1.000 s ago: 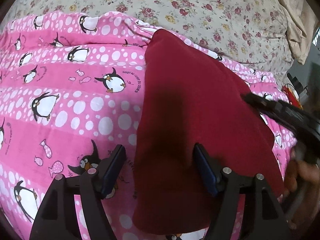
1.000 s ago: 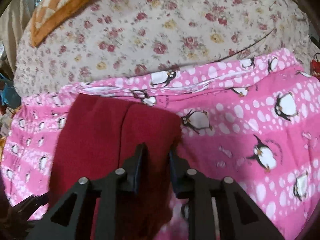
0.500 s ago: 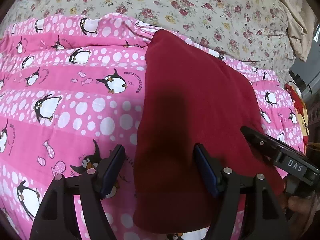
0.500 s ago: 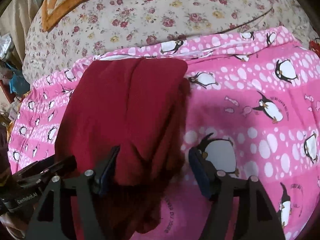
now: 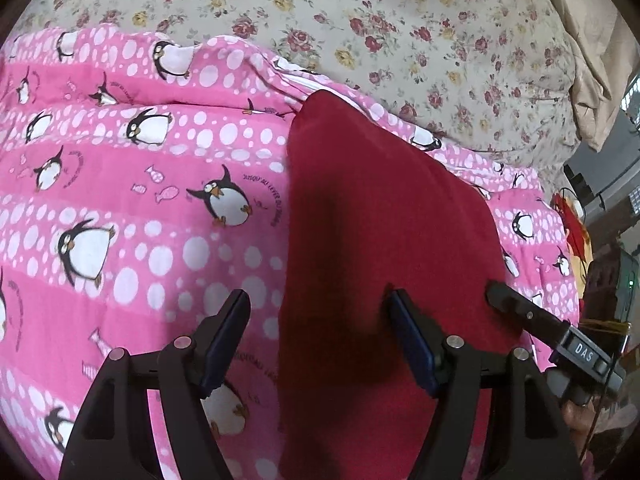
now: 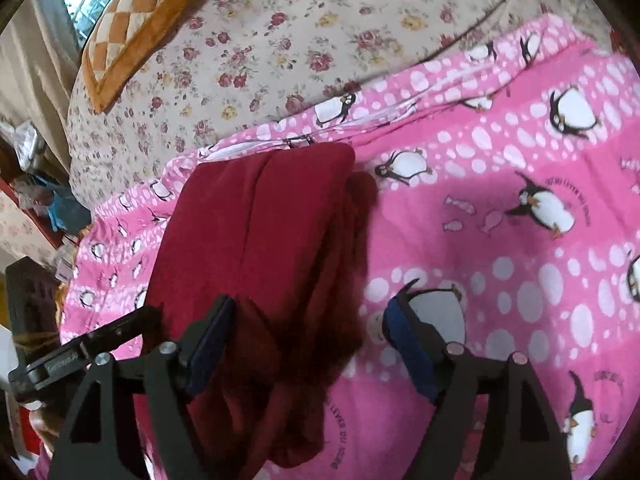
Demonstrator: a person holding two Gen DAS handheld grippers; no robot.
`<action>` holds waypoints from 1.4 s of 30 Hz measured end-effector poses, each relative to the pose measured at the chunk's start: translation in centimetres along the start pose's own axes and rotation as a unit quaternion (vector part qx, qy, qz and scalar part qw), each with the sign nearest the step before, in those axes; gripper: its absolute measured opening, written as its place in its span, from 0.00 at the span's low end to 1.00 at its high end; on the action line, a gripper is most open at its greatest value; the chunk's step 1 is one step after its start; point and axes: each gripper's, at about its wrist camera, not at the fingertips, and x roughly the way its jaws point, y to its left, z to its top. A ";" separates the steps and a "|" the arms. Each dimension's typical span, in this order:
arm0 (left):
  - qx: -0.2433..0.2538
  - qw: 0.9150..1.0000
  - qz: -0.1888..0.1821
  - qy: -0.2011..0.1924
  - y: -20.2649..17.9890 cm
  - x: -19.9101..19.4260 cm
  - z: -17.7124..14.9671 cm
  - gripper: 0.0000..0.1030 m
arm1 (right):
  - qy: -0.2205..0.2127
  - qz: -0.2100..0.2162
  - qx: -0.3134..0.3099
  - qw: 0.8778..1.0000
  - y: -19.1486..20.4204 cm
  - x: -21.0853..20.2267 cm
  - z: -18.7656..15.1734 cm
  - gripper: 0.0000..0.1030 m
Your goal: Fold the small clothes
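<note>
Since a second ago my right gripper [image 6: 306,344] let go; both it and my left gripper [image 5: 320,336] hang spread, empty. Red garment [image 5: 380,220] lies folded on the penguin blanket [image 5: 120,208]. Bunched near edge could flop open.

Plain dark red on the folded garment [image 5: 384,216], no print at all. Under it, a hot-pink blanket [image 5: 132,184] with white dots, black-and-white penguins and little fish. Beyond that, a cream sheet [image 6: 280,40] scattered with red and yellow roses. Orange-and-cream checked cushion [image 6: 136,24] at the far corner.
</note>
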 end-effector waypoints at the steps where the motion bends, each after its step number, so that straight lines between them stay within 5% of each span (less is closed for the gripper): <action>1: 0.001 1.000 -0.003 0.002 0.0 0.1 0.1 0.51 | 0.000 0.000 -0.001 1.000 0.0 0.1 -0.1 0.81; 5: -0.002 0.999 -0.031 0.016 -0.1 1.1 0.9 0.51 | 0.007 0.000 -0.001 1.000 0.0 1.0 0.2 0.82; 31: 0.016 0.997 -0.062 0.036 -0.2 4.0 2.3 0.52 | 0.014 0.024 -0.031 0.999 1.0 4.7 1.4 0.92; 32: 0.019 0.997 -0.060 0.035 -0.2 3.9 2.2 0.52 | 0.013 0.023 -0.033 0.999 1.1 4.6 1.4 0.90; 34: 0.033 0.997 -0.055 0.031 -0.5 3.8 2.1 0.47 | 0.012 0.036 -0.038 0.999 1.5 4.4 1.3 0.68; 35: 0.041 0.997 -0.054 0.027 -0.6 3.7 2.0 0.44 | 0.008 0.028 -0.045 0.999 1.9 4.1 1.2 0.66; 37: 0.048 0.997 -0.059 0.021 -0.8 3.2 1.8 0.31 | 0.002 0.017 -0.062 0.998 2.8 3.5 1.1 0.54; 42: 0.039 0.996 -0.079 0.009 -0.4 0.6 1.4 0.19 | -0.002 0.029 -0.064 0.998 3.9 1.3 1.2 0.47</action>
